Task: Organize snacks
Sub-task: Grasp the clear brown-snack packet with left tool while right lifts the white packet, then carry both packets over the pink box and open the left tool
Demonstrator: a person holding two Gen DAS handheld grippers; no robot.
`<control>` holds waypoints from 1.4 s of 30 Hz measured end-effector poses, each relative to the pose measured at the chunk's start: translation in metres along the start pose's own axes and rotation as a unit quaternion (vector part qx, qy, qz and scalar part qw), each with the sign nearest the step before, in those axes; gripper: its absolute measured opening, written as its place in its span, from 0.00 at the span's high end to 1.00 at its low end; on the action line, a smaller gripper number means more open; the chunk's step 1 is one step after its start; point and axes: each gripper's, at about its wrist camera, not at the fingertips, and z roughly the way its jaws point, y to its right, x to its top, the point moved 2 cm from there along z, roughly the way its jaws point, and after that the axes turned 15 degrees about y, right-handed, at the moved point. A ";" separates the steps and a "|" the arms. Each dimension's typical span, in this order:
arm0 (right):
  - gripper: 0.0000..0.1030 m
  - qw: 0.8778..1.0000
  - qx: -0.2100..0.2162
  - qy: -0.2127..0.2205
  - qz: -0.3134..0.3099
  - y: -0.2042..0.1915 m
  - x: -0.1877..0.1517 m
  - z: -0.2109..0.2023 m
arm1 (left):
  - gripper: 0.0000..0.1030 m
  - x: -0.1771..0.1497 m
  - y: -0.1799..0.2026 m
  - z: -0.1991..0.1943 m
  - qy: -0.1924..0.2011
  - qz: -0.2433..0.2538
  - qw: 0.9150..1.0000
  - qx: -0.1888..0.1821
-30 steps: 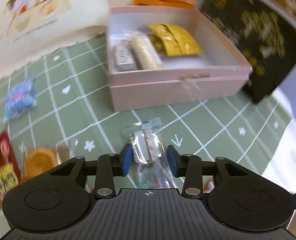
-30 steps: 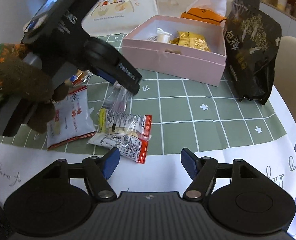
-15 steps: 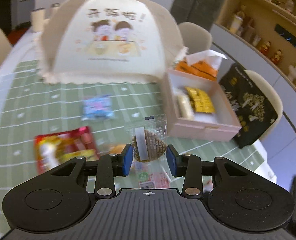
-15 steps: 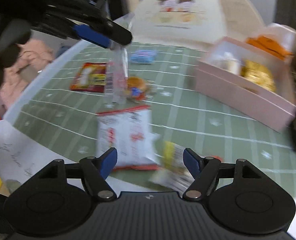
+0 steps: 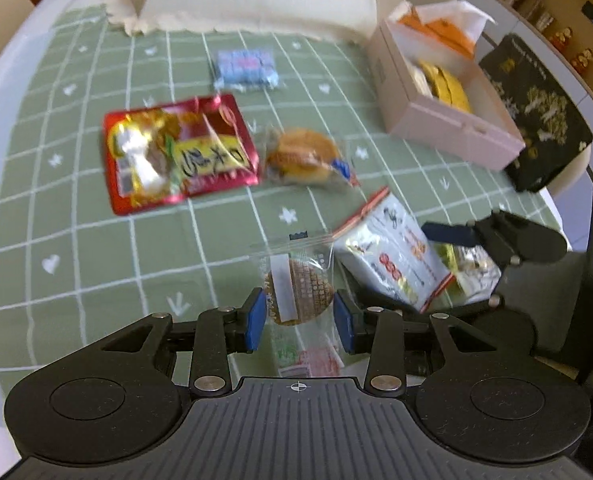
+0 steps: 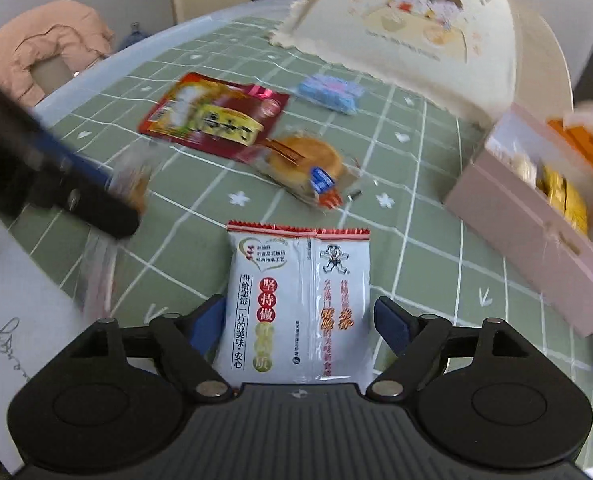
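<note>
My left gripper is shut on a clear packet with a round brown waffle cookie and holds it above the green checked tablecloth. My right gripper is open, its fingers on either side of a white rice cracker packet lying on the cloth; that packet also shows in the left wrist view. The pink box with yellow snacks inside stands at the right; it also shows in the right wrist view.
On the cloth lie a red foil packet, a wrapped round golden cake and a blue candy packet. A cream mesh food cover stands at the back. A black bag leans right of the box. An orange tissue pack sits behind it.
My left gripper has swung down and left with the waffle cookie packet. My right gripper has moved forward until its open fingers straddle the white rice cracker packet.
</note>
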 end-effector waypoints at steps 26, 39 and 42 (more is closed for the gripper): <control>0.26 0.976 -0.116 0.164 0.083 0.121 0.091 -0.163 | 0.60 0.113 0.086 -0.062 0.142 0.094 0.976 -0.136; 0.26 0.948 -0.234 0.170 0.133 0.192 0.072 -0.194 | 0.59 0.251 0.187 0.065 0.211 0.079 0.959 -0.175; 0.26 0.952 -0.233 0.145 0.137 0.195 0.055 -0.184 | 0.59 0.222 0.200 0.129 0.153 0.078 0.970 -0.170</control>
